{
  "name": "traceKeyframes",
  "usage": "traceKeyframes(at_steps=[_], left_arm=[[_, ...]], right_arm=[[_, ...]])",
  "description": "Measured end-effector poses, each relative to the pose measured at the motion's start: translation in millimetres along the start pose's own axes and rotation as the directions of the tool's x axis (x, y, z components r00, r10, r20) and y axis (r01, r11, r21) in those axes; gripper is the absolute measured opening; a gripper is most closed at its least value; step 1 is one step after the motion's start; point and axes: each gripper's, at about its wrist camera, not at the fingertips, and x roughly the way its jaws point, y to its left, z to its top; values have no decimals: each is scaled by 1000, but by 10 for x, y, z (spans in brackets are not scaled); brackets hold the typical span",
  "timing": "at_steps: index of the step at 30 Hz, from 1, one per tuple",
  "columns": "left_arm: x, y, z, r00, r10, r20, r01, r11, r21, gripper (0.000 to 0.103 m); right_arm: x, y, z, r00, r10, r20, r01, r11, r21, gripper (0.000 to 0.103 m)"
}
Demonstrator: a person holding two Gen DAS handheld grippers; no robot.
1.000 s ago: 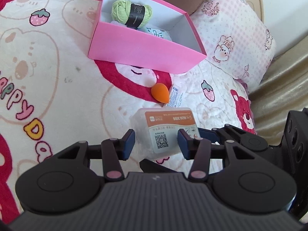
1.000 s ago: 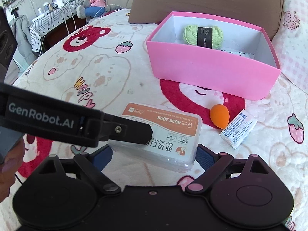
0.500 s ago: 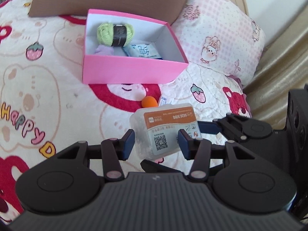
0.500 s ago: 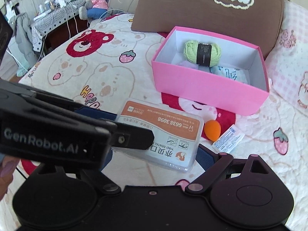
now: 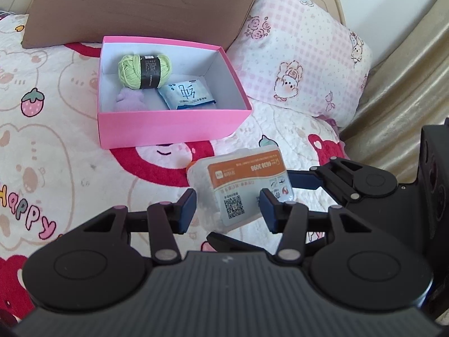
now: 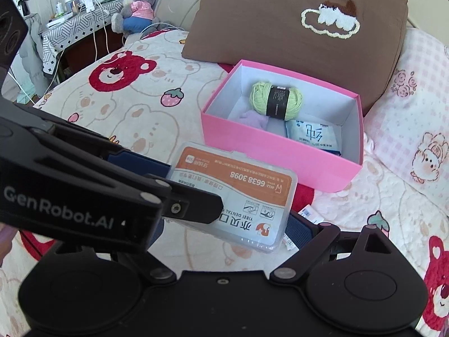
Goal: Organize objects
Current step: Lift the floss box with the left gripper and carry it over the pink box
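Observation:
A clear plastic box with an orange label [image 5: 241, 185] [image 6: 238, 196] hangs above the bedspread, tilted, held from two sides. My left gripper [image 5: 227, 210] is shut on it across its short width; in the right wrist view it reaches in from the left. My right gripper [image 6: 228, 230] is shut on its long ends, and one of its blue fingers [image 5: 303, 181] shows at the box's far side. Beyond stands an open pink box [image 5: 174, 129] [image 6: 280, 154] holding green yarn [image 5: 144, 71] [image 6: 276, 101], a tissue pack [image 5: 188, 94] and a purple item [image 5: 129, 101].
A brown cushion [image 5: 140, 5] leans behind the pink box, and a pink checked pillow [image 5: 303, 64] lies to its right. A white packet [image 6: 308, 213] peeks out under the held box. A side table with plush toys [image 6: 134, 5] stands past the bed's far left edge.
Both grippers have risen with the plastic box, lifting it off the bedspread. The orange sponge and white packet, in plain view before, are now mostly covered by it.

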Motion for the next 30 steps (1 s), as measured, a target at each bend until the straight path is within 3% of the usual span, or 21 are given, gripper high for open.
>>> traceKeyframes(at_steps=[11, 18, 30], left_arm=[[2, -62, 388, 1000, 2, 20, -3, 1000, 16, 48], [-2, -46, 551, 997, -14, 79, 12, 1000, 24, 48], [312, 187, 808, 992, -12, 126, 16, 999, -28, 48]], right_arm=[[-52, -160, 304, 999, -13, 39, 13, 1000, -16, 94], [-74, -287, 454, 997, -10, 78, 12, 1000, -18, 94], [188, -538, 703, 994, 15, 109, -11, 999, -36, 93]])
